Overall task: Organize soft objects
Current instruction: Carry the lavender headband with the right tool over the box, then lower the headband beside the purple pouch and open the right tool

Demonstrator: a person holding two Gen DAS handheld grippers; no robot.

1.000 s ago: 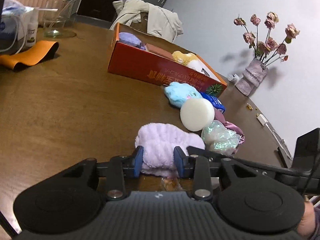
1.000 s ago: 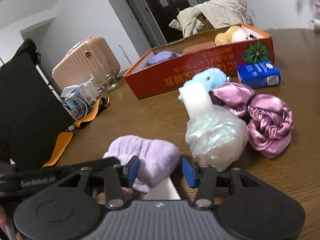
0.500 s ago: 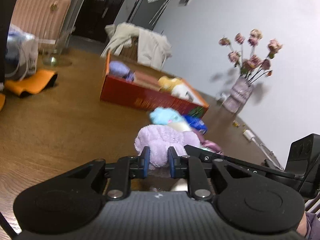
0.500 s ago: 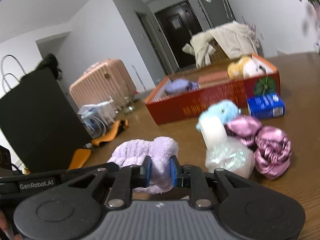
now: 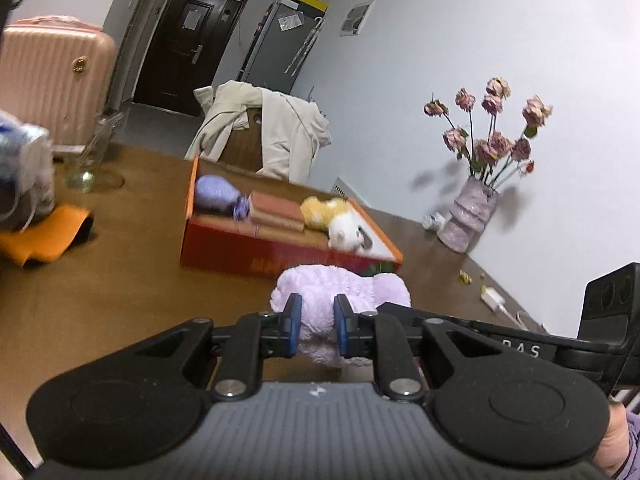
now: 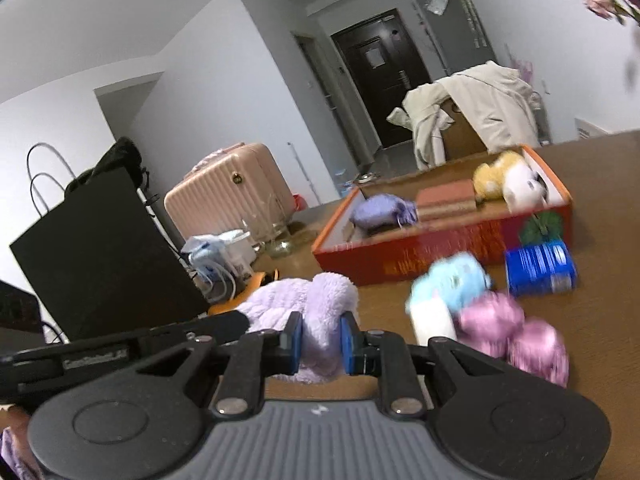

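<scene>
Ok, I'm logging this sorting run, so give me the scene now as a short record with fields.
left gripper: shut on the lilac plush cloth
right gripper: shut on the same cloth, other end
cloth: lifted off the table
red box: holds a purple pouch and a yellow-white plush
left on table: blue plush, pink satin scrunchies, blue packet

Both pairs of jaws have closed onto the lilac plush cloth [image 5: 320, 300]; the left gripper [image 5: 316, 322] and right gripper [image 6: 320, 338] have lifted it off the table [image 5: 100, 280].
</scene>
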